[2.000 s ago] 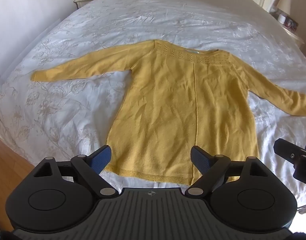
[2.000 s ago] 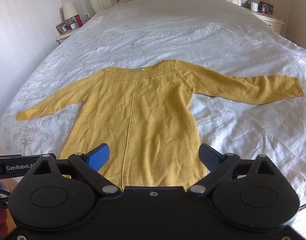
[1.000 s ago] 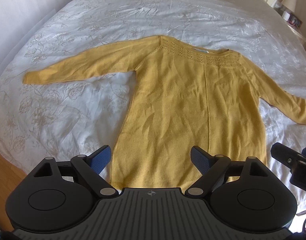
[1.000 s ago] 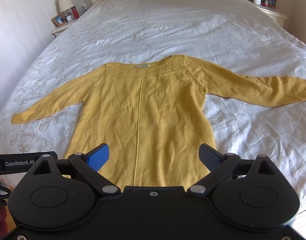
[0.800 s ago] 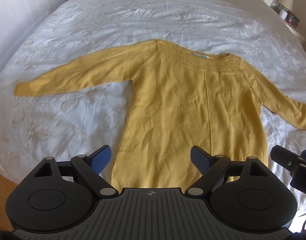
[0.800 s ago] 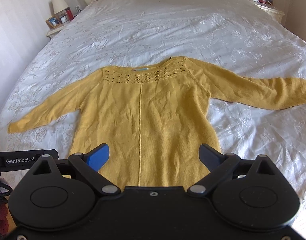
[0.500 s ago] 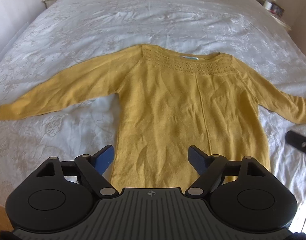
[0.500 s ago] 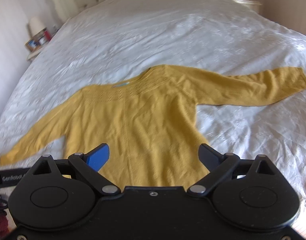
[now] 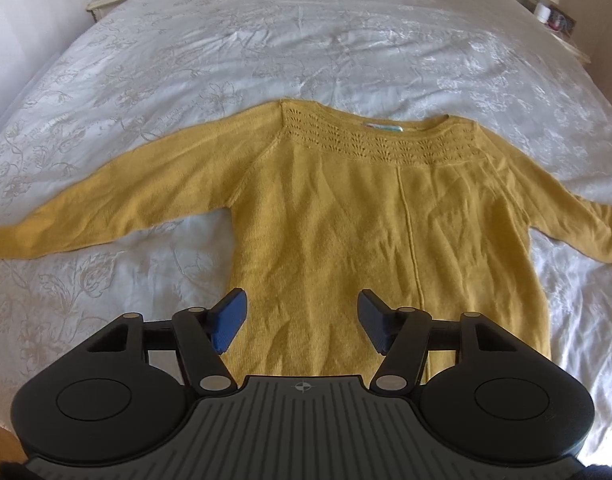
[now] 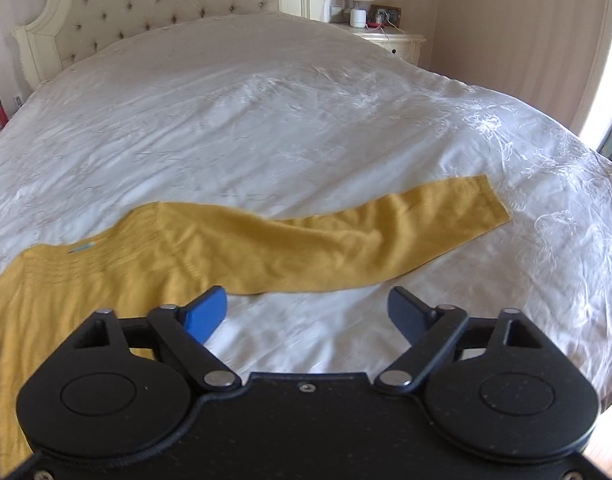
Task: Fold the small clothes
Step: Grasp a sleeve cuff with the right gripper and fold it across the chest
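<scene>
Left wrist view: both grippers' jaws, just closing, stand spread above yellow sweater on bed.

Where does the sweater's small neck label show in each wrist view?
Left wrist: the label sits upper centre, at the neckline of the sweater, which is spread flat.
Right wrist: the label lies far left, mid-height; the view is blurred.
Shared landmark: the openwork knit band just below the neckline.
</scene>
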Motion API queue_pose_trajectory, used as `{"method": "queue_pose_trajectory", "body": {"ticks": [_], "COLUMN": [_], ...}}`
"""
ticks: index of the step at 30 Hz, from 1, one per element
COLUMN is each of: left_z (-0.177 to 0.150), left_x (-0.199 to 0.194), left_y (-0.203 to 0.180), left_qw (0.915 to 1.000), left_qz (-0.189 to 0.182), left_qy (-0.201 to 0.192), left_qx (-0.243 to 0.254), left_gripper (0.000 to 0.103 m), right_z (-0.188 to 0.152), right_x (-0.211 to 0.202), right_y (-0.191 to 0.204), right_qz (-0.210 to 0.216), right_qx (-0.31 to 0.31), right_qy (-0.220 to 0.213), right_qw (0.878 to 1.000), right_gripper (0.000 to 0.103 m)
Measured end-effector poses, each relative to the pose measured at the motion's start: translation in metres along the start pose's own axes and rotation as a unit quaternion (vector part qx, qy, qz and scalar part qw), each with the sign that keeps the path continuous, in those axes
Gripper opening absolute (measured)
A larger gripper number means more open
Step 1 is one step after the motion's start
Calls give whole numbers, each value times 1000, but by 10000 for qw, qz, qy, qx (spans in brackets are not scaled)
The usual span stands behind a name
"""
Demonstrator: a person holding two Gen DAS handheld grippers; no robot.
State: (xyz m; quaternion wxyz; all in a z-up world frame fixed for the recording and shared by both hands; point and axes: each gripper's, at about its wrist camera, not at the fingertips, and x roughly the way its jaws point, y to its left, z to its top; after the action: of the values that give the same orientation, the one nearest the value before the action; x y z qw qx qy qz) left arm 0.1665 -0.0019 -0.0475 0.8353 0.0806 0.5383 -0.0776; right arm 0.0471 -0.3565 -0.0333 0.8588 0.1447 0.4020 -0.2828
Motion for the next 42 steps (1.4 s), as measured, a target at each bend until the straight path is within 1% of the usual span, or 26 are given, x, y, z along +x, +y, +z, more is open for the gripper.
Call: {"method": "queue_pose_trajectory", "body": {"ticks": [2,3,6,7,9,12,16,18,22,23,25,26,27,28,29,30,32,35,36,39,42], "left_z": [0,-1,-5,-6,-6,-7,-7,-6,-3,-2,-1,0,1,1,2,2,3,5,5,5,5], "left_x": [1,2,4,5,6,9,14,14,10,9,8,8,8,8,8,8,8,10,11,14,17], "left_y": [-6,-9,-17,-21,-33,-50,-70,-79,-96,-99,-102,-103,-103,-104,-103,-102,-99,-94,-91,-83,-69], "left_qw": [9998,9997,9979,9971,9966,9960,9945,9946,9952,9953,9951,9951,9951,9952,9952,9953,9956,9961,9962,9968,9969], "left_qz": [117,104,-135,-144,-28,124,183,195,216,225,245,251,252,248,237,224,218,172,142,37,-90], "left_qy": [20,22,103,159,218,278,418,442,417,407,413,414,419,429,440,441,416,394,386,359,346], "left_qx": [-127,-220,-633,-726,-789,-841,-939,-917,-854,-853,-862,-861,-857,-847,-837,-829,-811,-776,-768,-718,-701], "left_gripper": [60,60,60,60,60,60,60,60,60,60,60,60,60,60,60,60,60,60,60,60,60], "right_z": [11,17,34,39,49,65,81,85,87,86,83,81,80,79,79,79,84,98,103,129,157], "right_x": [18,27,53,61,78,103,131,142,168,172,179,180,182,182,182,180,173,154,145,115,82], "right_y": [-24,-35,-71,-83,-107,-144,-185,-200,-227,-231,-236,-238,-239,-241,-243,-245,-247,-237,-232,-203,-160], "right_qz": [10,-26,-120,-127,-182,-400,-538,-506,-172,-84,44,94,133,167,249,370,505,876,1012,1518,1997], "right_qx": [-4,-14,-39,-11,73,61,78,92,357,430,513,546,581,622,698,820,1048,1264,1290,1262,1104], "right_qy": [93,128,159,189,247,254,339,423,679,731,802,817,851,886,901,897,878,663,577,252,-97], "right_qw": [10000,9999,9998,9997,9995,9989,9979,9978,9969,9964,9954,9951,9946,9940,9932,9919,9893,9859,9848,9800,9736], "right_gripper": [78,77,72,72,71,71,71,71,71,67,58,47,32,23,17,15,14,13,9,9,9]}}
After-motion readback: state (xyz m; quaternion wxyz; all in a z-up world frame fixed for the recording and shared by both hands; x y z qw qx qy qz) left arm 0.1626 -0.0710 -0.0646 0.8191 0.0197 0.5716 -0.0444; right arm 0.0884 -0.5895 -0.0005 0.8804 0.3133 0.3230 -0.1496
